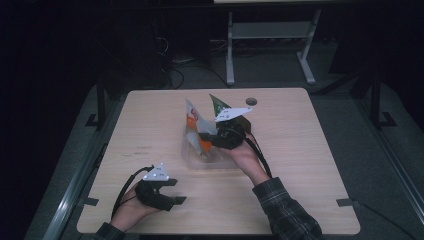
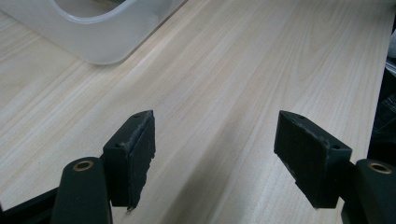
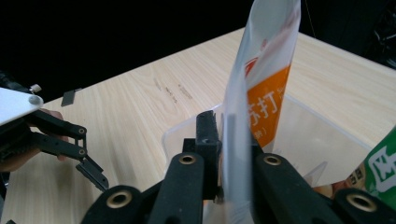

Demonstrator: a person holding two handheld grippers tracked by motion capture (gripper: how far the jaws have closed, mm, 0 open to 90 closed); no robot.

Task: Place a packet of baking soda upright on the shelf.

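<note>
Right tool (image 3: pixel 223 154) pinching orange-and-white packet (image 3: pixel 261 88) (upright), in clear bin (image 3: pixel 322 140), green packet (image 3: pixel 380 163) alongside.

From my station I see a dark plaid flannel sleeve (image 1: pixel 287 207) on the right forearm. Each black two-jaw gripper carries a pale grey three-cornered plate dotted with small markers — left gripper (image 1: pixel 172 192), right gripper (image 1: pixel 206 138). Black cables trail back from both. Brass-ringed pivot holes sit at the jaw arms, and the pads (image 2: pixel 140 154) look rough and worn.
</note>
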